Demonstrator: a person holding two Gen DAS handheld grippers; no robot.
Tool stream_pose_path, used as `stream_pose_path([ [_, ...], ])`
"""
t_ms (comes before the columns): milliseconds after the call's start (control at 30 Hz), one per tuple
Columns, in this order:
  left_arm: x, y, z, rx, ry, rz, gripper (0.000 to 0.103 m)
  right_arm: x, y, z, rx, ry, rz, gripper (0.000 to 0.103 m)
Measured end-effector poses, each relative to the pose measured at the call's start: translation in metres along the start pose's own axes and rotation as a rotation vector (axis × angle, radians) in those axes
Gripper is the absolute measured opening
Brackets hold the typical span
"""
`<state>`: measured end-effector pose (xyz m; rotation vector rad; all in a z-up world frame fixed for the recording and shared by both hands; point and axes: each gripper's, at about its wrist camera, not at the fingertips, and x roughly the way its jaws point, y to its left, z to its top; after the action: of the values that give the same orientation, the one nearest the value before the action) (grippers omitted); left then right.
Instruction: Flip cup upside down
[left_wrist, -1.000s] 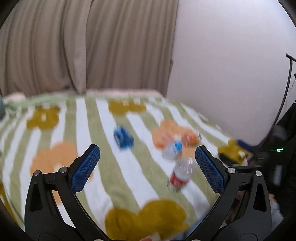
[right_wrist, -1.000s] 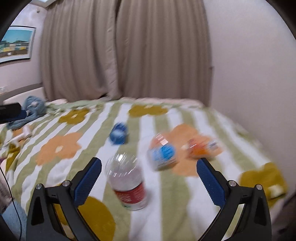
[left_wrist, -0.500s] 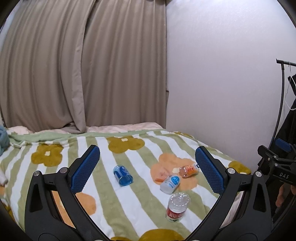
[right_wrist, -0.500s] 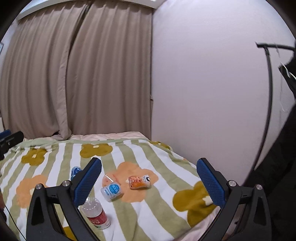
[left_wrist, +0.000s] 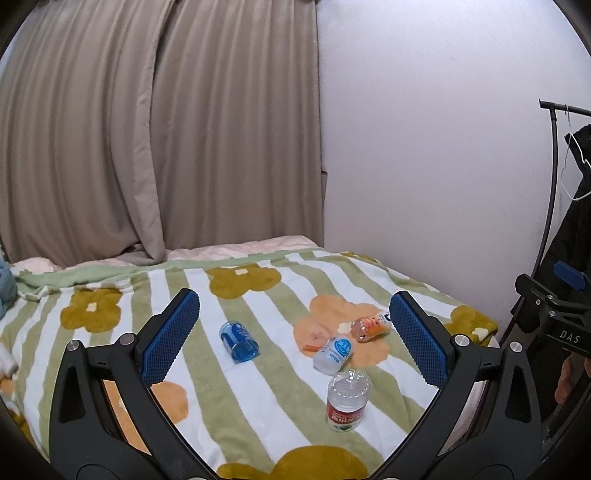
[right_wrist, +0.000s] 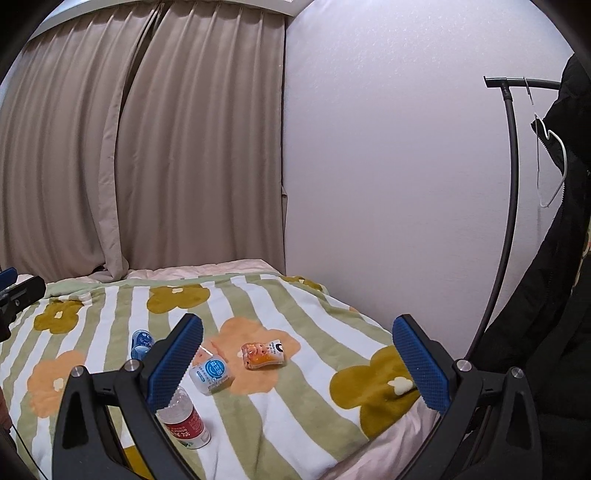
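Several cup-like bottle pieces lie on a flowered, striped blanket (left_wrist: 258, 398). A clear one with a red label (left_wrist: 346, 400) (right_wrist: 184, 421) stands with its closed end up. A blue one (left_wrist: 238, 336) (right_wrist: 141, 343), a white one with a blue label (left_wrist: 333, 352) (right_wrist: 212, 373) and an orange one (left_wrist: 370, 325) (right_wrist: 263, 353) lie on their sides. My left gripper (left_wrist: 295, 338) and my right gripper (right_wrist: 297, 363) are both open, empty, and held back above the near edge of the bed.
Beige curtains (left_wrist: 147, 129) hang behind the bed, and a white wall (left_wrist: 424, 147) runs along its right side. A black clothes rack (right_wrist: 506, 184) with a dark coat (right_wrist: 554, 295) stands at the right. The right gripper's body (left_wrist: 554, 314) and a hand (left_wrist: 565, 380) show in the left wrist view.
Both grippers have pulled back and up from the blanket; the bottle pieces look much smaller and farther away. The red-labelled piece stays standing. Both grippers stayed open.
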<state>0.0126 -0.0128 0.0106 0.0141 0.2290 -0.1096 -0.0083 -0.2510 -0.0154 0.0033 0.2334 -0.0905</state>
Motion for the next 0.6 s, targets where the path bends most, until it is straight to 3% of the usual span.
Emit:
stream_pose_path([
  [600, 0.0080, -0.0047, 0.0000, 0.006, 0.020, -0.020, 0.103, 0.0007, -0.0021, -0.0012, 0.002, 0.001, 0.008, 0.102],
])
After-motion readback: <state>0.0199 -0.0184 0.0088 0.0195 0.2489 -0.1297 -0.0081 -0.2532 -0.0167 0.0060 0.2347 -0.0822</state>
